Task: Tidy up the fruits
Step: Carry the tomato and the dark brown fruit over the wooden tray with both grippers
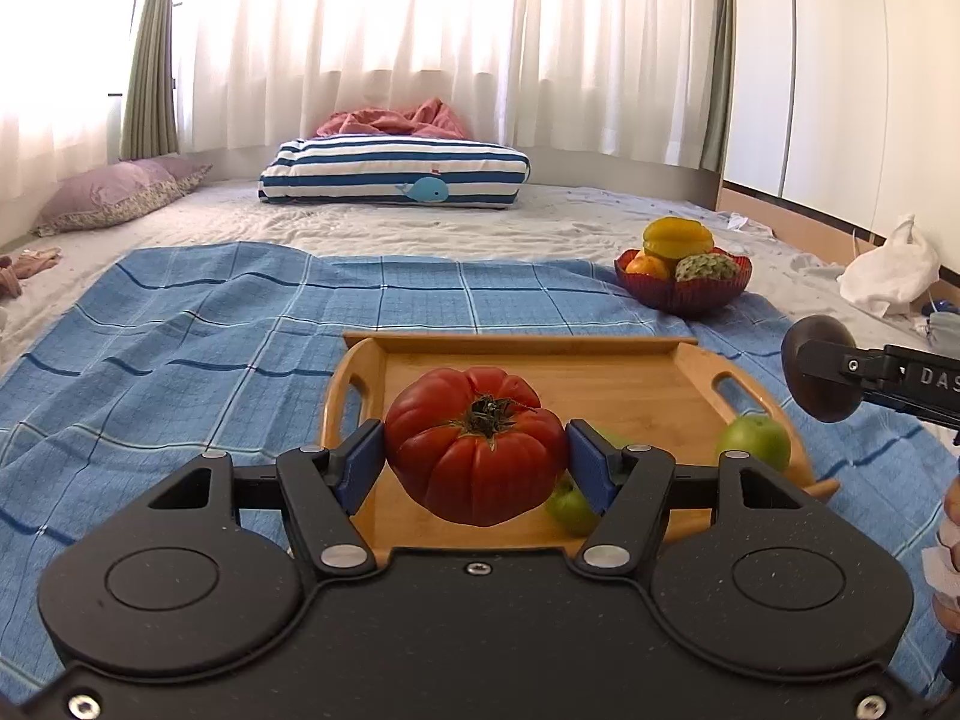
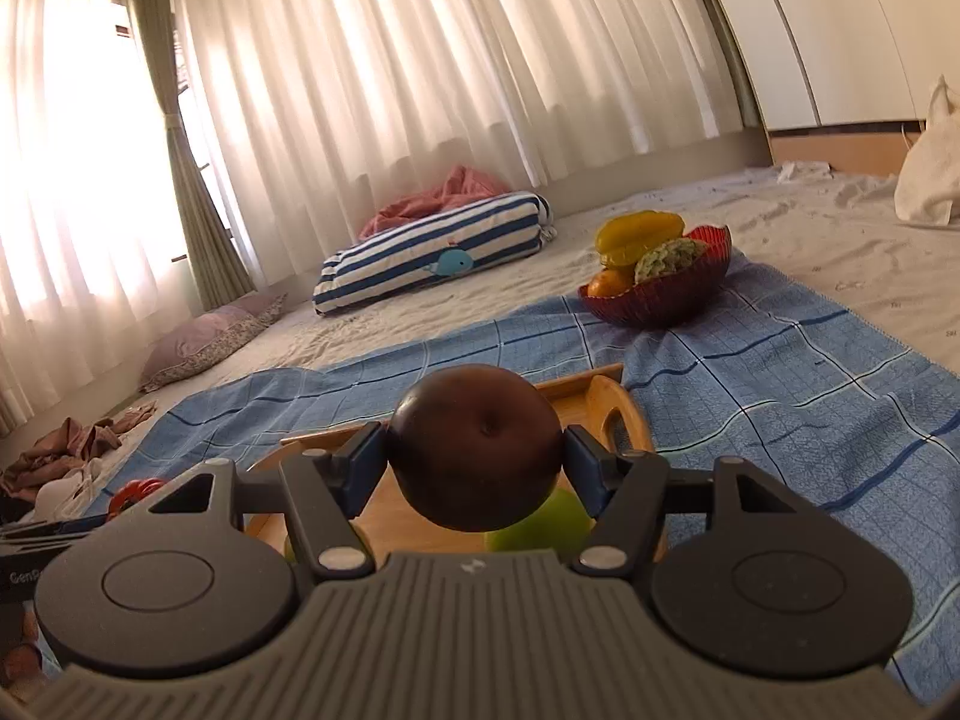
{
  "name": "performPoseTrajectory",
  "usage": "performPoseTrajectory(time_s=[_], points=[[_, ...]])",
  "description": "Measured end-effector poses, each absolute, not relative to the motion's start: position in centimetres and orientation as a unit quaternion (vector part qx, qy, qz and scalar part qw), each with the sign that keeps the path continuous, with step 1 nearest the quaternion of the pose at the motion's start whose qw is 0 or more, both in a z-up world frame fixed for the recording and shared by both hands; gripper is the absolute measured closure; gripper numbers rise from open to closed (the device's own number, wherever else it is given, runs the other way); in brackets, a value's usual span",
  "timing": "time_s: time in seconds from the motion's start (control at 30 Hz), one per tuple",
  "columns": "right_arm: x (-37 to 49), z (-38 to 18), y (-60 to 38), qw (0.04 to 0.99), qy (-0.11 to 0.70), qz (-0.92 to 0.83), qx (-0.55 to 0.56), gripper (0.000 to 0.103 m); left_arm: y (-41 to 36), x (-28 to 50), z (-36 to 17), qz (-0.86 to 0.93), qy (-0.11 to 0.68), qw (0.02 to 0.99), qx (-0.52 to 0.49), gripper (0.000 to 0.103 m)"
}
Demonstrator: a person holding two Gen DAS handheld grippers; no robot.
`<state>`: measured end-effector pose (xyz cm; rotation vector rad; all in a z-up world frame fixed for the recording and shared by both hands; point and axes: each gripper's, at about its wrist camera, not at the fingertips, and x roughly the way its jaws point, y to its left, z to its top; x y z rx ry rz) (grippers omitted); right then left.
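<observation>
Left gripper (image 1: 475,461) fingers clamp tomato (image 1: 474,444), hiding green fruit (image 1: 570,507); right gripper (image 2: 474,461) fingers clamp dark fruit (image 2: 474,447).

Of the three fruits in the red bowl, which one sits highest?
The yellow starfruit: it lies on top, above the orange and the bumpy green custard apple side by side beneath it in the red bowl.

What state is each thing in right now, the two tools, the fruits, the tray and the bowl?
left tool: shut on tomato
right tool: shut on dark fruit
green fruits: lying on tray
tray: flat on blue cloth
red bowl: holding fruit
</observation>
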<state>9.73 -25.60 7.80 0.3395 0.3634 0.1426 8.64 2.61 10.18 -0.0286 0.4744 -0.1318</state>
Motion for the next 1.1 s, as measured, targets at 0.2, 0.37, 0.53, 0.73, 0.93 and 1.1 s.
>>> performPoseTrajectory(time_s=[0.2, 0.37, 0.53, 0.73, 0.93, 1.1], points=[[13.4, 7.7, -26.1, 0.962, 0.214, 0.060, 0.160, 0.037, 3.0, 11.8, 9.9, -0.072, 0.261, 0.962, -0.032, 0.040], [16.3, 7.3, -26.0, 0.956, 0.247, 0.059, 0.148, 0.037, 3.3, 14.0, 8.8, -0.065, 0.289, 0.954, -0.039, 0.040], [18.6, 6.2, -25.5, 0.949, 0.282, 0.057, 0.128, 0.037, 3.3, 15.0, 7.8, -0.057, 0.306, 0.950, -0.037, 0.040], [20.2, 5.5, -24.6, 0.945, 0.303, 0.054, 0.114, 0.037, 2.9, 15.6, 7.1, -0.058, 0.315, 0.947, -0.033, 0.040], [21.0, 5.2, -23.8, 0.943, 0.314, 0.054, 0.100, 0.037, 2.5, 16.2, 6.4, -0.054, 0.335, 0.940, -0.035, 0.040], [21.5, 4.7, -23.8, 0.938, 0.327, 0.052, 0.099, 0.037, 2.4, 16.5, 5.6, -0.051, 0.349, 0.935, -0.030, 0.040]])
